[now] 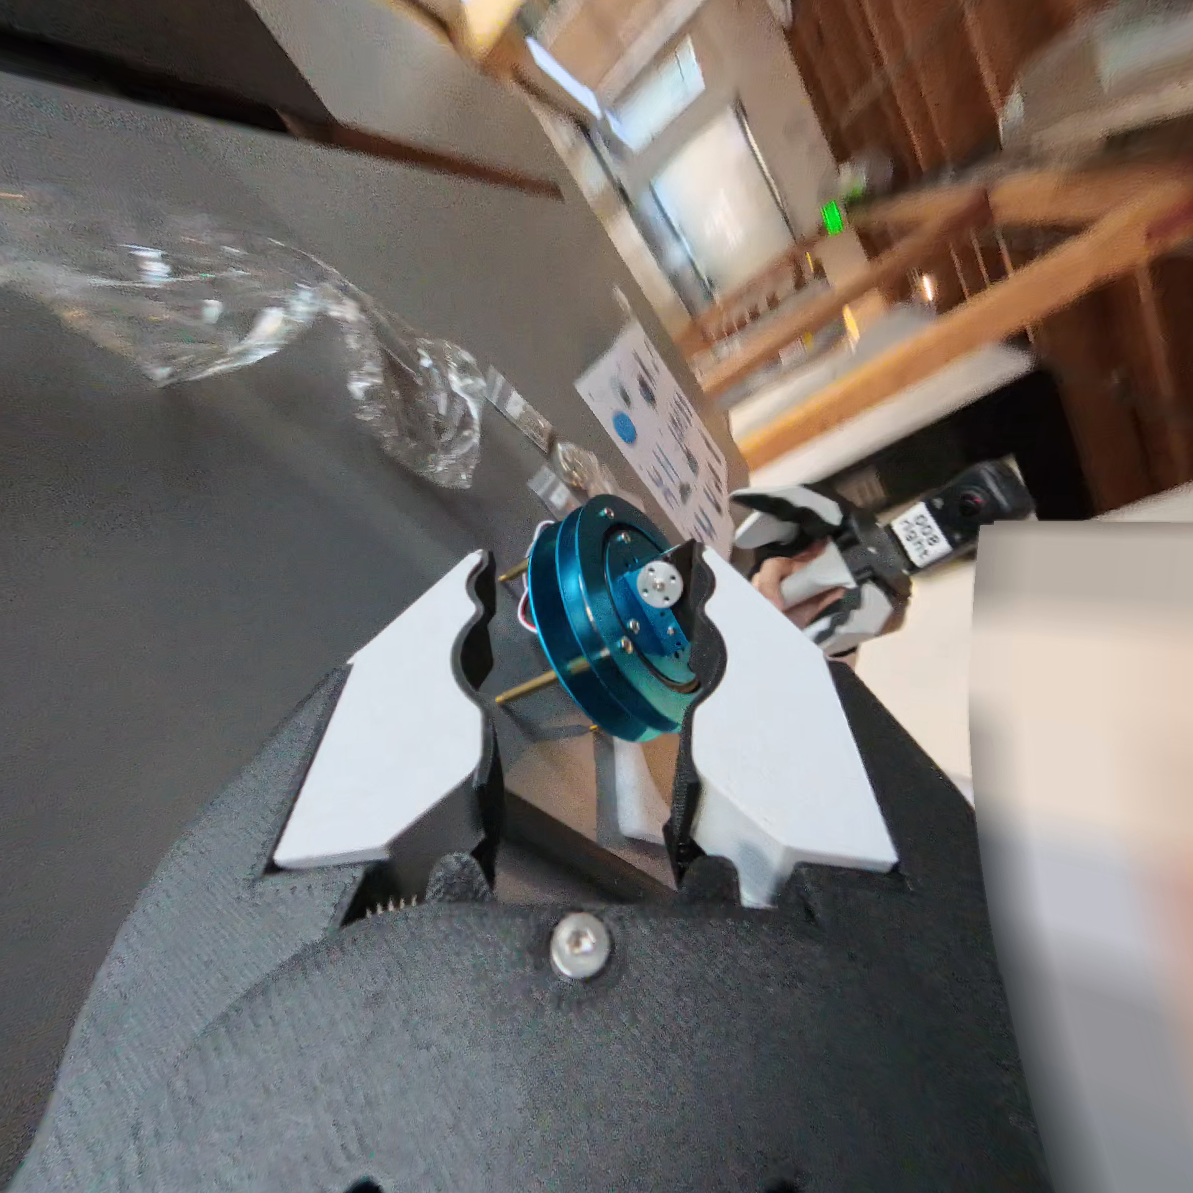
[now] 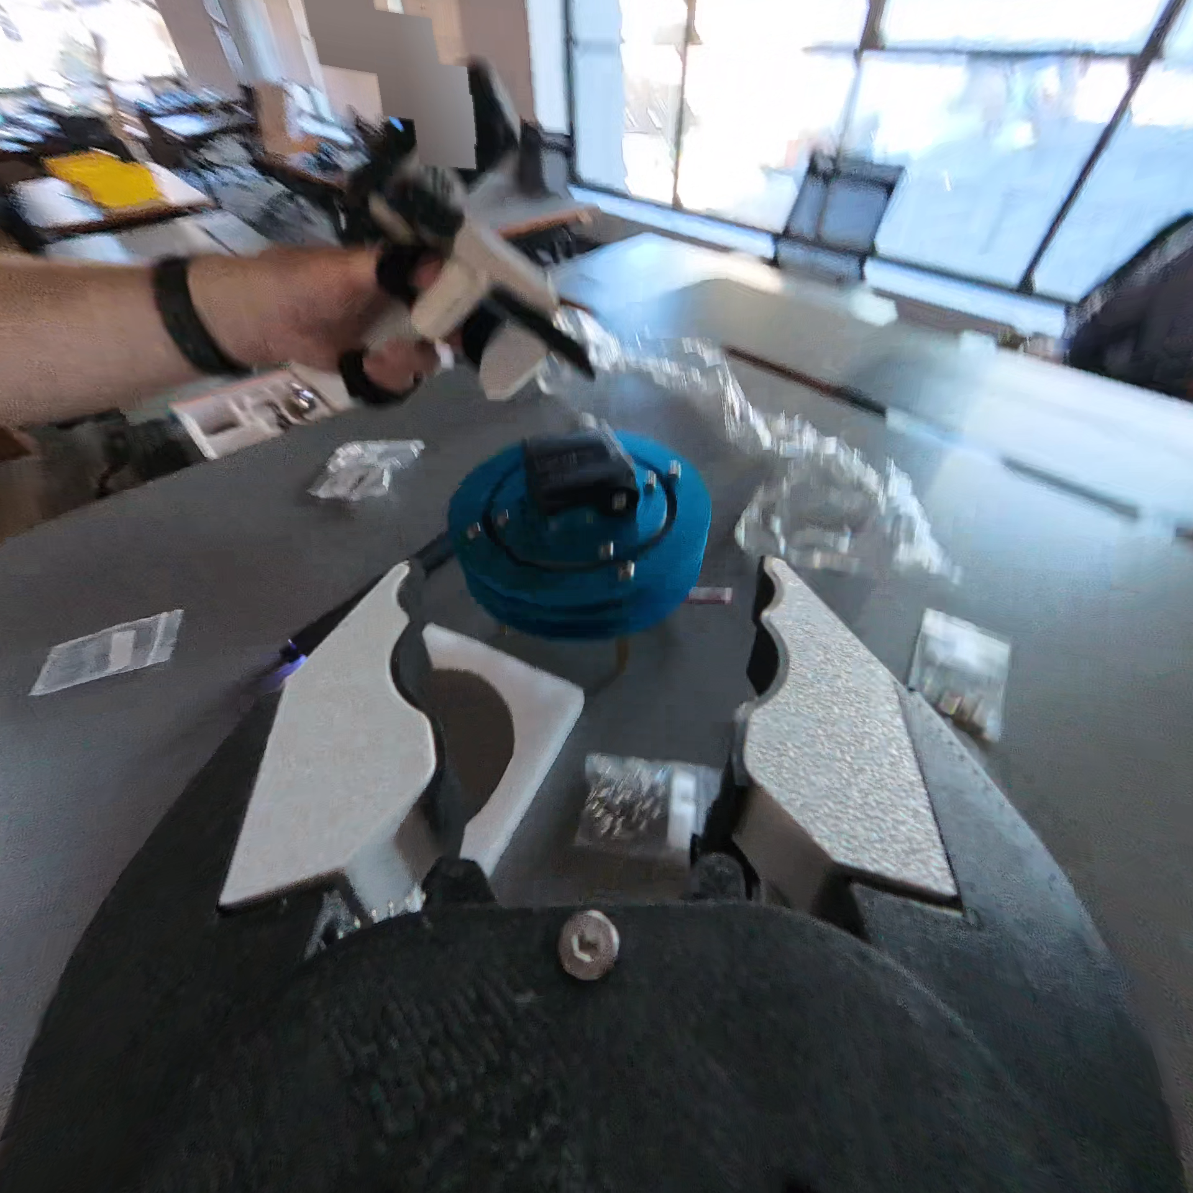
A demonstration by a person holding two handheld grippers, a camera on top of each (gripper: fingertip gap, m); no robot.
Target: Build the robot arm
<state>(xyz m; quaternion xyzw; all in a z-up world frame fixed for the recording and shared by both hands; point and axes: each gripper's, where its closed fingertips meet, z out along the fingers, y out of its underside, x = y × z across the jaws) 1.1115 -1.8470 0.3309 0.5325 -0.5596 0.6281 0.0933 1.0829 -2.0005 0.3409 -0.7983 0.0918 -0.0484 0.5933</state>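
Blue disc assembly (image 2: 674, 516) standing on brass pins on grey table mat (image 2: 193, 549), centre of right wrist view, just ahead of right gripper (image 2: 584, 574), in line with gap between fingertips, untouched. Fingers released and spread wide, gripping nothing. Black motor block (image 2: 574, 474) on top of discs, ringed by thin black cable. Below left finger, flat white plate with round cutout (image 2: 516, 697); between fingers nearer the body, small bag of screws (image 2: 632, 807). More small clear bags at mid right (image 2: 962, 671), mid left (image 2: 106, 652) and left of assembly (image 2: 365, 468). Crumpled clear plastic (image 2: 807, 490) behind and right of assembly.

Left gripper (image 1: 591, 568) likewise released, empty; seen in right wrist view raised off the mat at upper left, gripped by a hand (image 2: 290, 310), apart from assembly. Through its fingers, same assembly at frame centre, silver hub (image 1: 658, 581) facing camera. Printed sheet (image 1: 665, 439) beyond, upper right of assembly.
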